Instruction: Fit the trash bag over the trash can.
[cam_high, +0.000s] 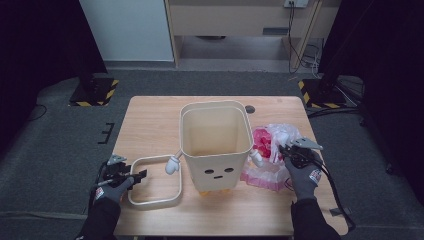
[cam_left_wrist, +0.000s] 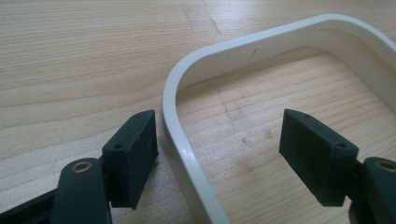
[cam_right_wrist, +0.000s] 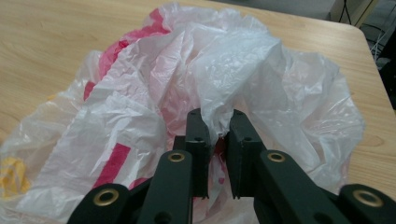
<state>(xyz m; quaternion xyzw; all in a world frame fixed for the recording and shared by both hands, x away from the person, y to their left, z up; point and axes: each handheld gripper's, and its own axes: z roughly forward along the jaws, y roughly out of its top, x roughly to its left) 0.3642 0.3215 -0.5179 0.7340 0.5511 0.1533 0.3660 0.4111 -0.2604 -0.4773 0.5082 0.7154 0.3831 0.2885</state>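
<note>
Dark floor and black curtains surround a light wooden table (cam_high: 150, 120). At the left side, the left gripper (cam_high: 134, 176) hangs low with its jaws wide apart, one on each side of the cream ring frame (cam_left_wrist: 187, 154) that lies flat on the wood; neither pad touches it. In the middle stands the cream bin (cam_high: 216, 145), upright and with nothing inside, a small face printed on its front. At the right of the bin, touching its side, lies the crumpled plastic bag (cam_right_wrist: 187, 84), white with pink marks. The right gripper (cam_right_wrist: 218, 140) is closed tight on a fold of this bag, near its top.

The step in hand seems to be lining the bin with the bag. To do it well, I think the right hand should lift slowly so the thin film does not tear or slip out, and shake the bag open before bringing it over the bin's mouth. The left gripper should pinch the frame firmly at one straight side, so that it stays level.
</note>
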